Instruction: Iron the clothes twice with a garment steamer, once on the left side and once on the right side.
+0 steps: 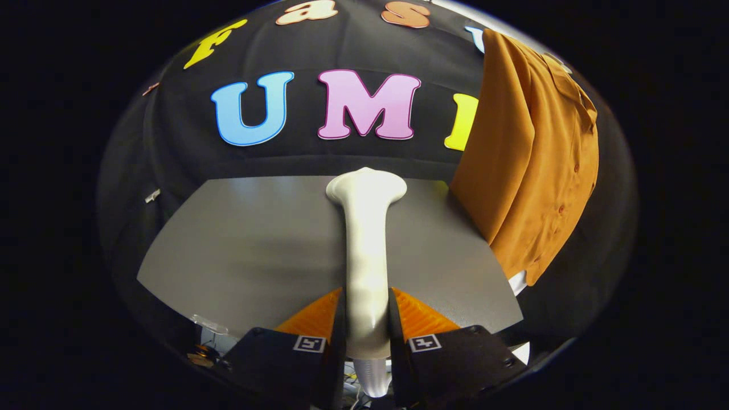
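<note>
Steamer gripped, shirt well off to my right

My fingers [367,327] clamp the steamer [366,239] handle above the counter [245,245]; the orange shirt [532,159] hangs beyond its right edge. Swinging over, I could snag fabric or twist the handle loose.

1. The garment steamer [367,250] is sitting clamped between both fingers of the gripper [367,319], its head extending ahead of them.
2. The table [250,245] is lying beneath the steamer.
3. The shirt [529,165] is hanging to the right, beyond the table's right edge.
</note>
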